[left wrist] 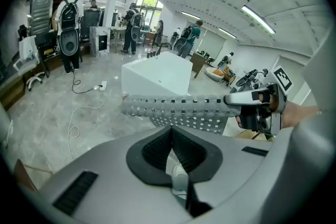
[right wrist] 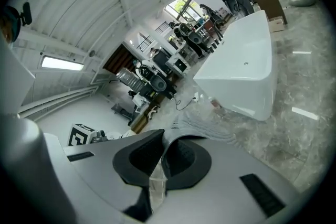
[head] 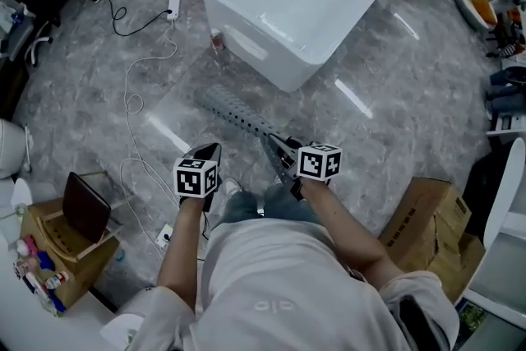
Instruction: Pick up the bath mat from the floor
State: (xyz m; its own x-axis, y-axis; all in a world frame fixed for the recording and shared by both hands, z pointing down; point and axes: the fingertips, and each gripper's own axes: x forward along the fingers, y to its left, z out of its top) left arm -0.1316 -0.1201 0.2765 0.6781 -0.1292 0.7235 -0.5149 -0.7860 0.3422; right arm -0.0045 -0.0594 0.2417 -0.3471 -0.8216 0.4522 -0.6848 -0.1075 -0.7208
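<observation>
Bath mat [head: 238,115] up off the floor, one end pinched in the closed right tool [head: 277,149].

Left tool [left wrist: 170,131] closed as well, tips right at the mat's hanging lower edge; no telling whether anything is caught there. Best lifted evenly with a firm pinch and no jerks, so the floppy free end, stretching ahead of the right tool, does not swing into the bathtub [head: 300,0] just beyond it. Out past the left tool, a white cable [head: 131,107] looping over the floor. Beyond the right tool's outer side, a cardboard box [head: 431,214]. Nothing between the two tools but the mat itself.
</observation>
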